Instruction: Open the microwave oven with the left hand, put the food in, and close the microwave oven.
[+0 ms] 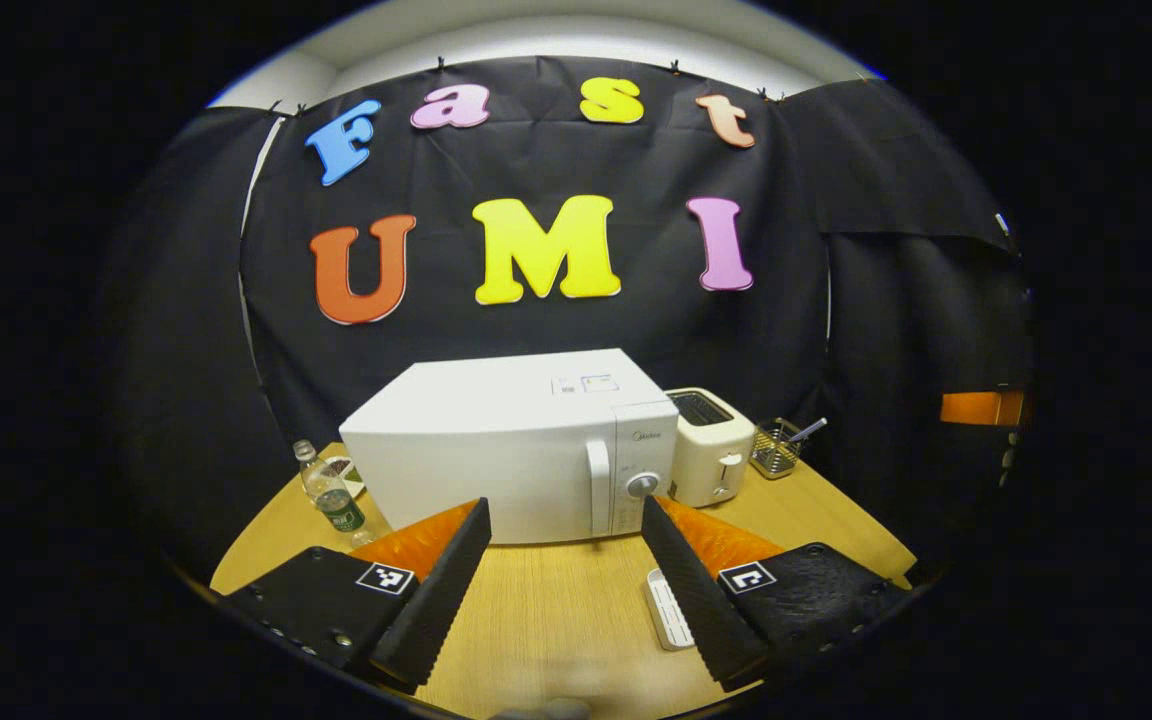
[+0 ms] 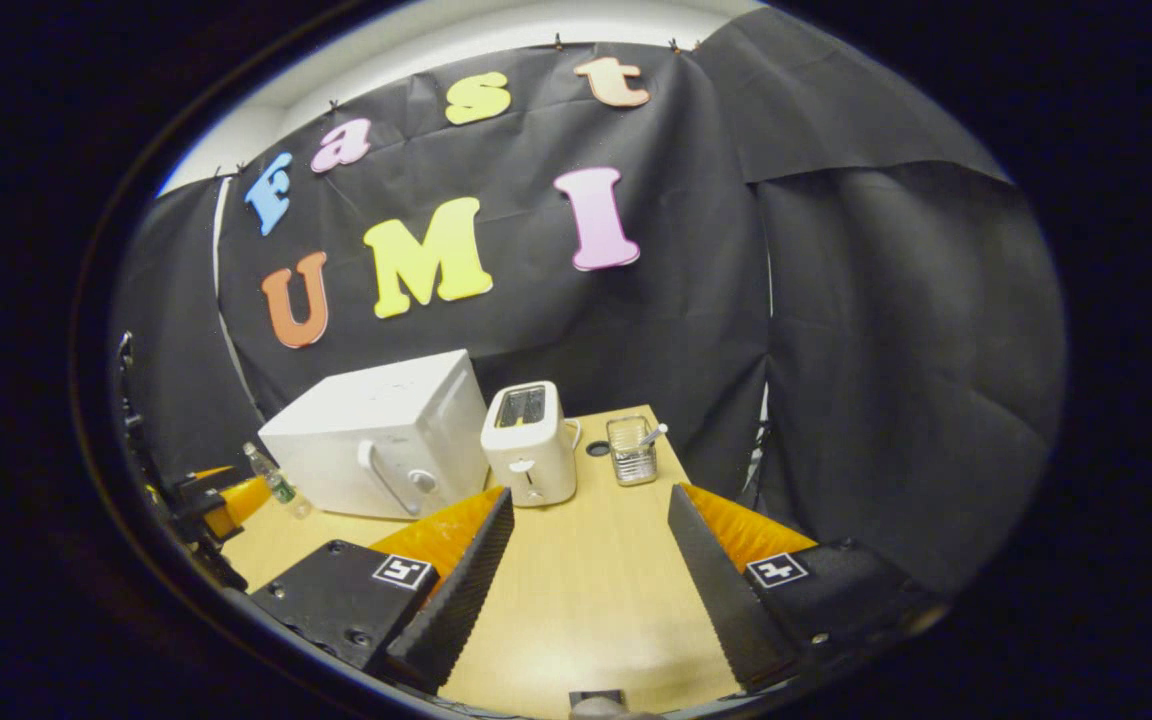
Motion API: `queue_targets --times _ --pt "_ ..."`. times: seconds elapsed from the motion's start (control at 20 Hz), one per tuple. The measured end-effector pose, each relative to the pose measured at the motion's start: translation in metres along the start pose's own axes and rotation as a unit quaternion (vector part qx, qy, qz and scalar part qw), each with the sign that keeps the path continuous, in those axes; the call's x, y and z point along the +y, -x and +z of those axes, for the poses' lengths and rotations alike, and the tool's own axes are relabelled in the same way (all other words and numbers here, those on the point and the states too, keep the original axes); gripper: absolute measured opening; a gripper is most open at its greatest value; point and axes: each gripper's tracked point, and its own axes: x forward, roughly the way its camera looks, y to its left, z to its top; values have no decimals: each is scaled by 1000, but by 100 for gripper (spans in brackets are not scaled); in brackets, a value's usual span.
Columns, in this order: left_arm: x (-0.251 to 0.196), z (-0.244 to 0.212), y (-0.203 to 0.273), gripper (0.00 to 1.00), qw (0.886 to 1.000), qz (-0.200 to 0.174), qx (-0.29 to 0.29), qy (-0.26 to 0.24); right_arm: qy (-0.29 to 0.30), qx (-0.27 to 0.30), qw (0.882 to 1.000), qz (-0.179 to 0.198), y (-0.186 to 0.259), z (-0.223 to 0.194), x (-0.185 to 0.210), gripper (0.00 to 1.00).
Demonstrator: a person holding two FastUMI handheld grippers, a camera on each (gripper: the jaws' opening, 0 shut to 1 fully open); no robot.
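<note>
Microwave oven [image 1: 521, 445] sits toward the back edge of the tabletop [image 1: 556, 610], door shut, vertical handle [image 1: 598, 485] and round knob [image 1: 642, 484] on the right part of its front. Toaster [image 1: 708, 445] just beside it on the right, apart from it by a narrow gap. Wire basket [image 1: 776, 450] with a utensil in it further right, near the back right corner. Water bottle [image 1: 331, 492] and a small dish [image 1: 344, 470] at the microwave's left side, near the left edge. White flat remote-like item [image 1: 668, 608] lies on the tabletop near the front edge, touching-close to the left gripper [image 1: 566, 585]. Left gripper jaws spread wide, holding nothing, pointed at the microwave front. Right gripper [image 2: 586, 595] jaws spread too, empty, over bare tabletop in front of the toaster.
</note>
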Motion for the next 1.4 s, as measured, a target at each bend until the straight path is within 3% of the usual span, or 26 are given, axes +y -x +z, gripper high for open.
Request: queue_targets --times 0.25,0.3,0.35,0.4,0.45,0.65,0.7,0.9,0.95,1.05,1.1,1.25,1.3,1.35,1.4 --pt "42 52 79 95 998 47 -41 -3 -5 -62 998 16 69 33 65 100" --pt "44 59 95 95 998 45 -49 1 -8 -71 997 23 81 36 80 90" --pt "47 66 107 95 997 43 -62 4 -10 -82 996 34 93 42 95 91" --pt "55 72 120 95 997 43 -70 6 -7 -90 995 40 103 46 108 100" --pt "63 74 131 95 996 46 -75 6 3 -96 994 42 112 49 118 90" --pt "96 71 165 95 994 69 -78 17 37 -113 991 61 140 54 155 90" --pt "105 73 172 95 994 76 -79 17 43 -113 990 66 145 53 162 100" --pt "119 77 190 95 992 79 -88 37 60 -118 988 72 156 54 180 100" --pt "123 80 191 95 992 80 -92 39 64 -121 988 72 158 56 182 90" --pt "130 85 196 95 991 82 -99 38 65 -127 987 69 162 59 185 90" --pt "130 86 197 95 991 80 -100 38 64 -128 987 70 163 59 186 100" --pt "130 94 199 94 990 75 -109 39 63 -130 987 69 165 61 188 100" --pt "130 95 201 95 990 73 -111 39 67 -131 987 68 164 63 188 90" --pt "129 96 200 94 990 69 -113 40 73 -133 986 66 165 65 189 90" --pt "128 98 200 94 991 66 -113 42 77 -135 986 64 165 67 188 100"
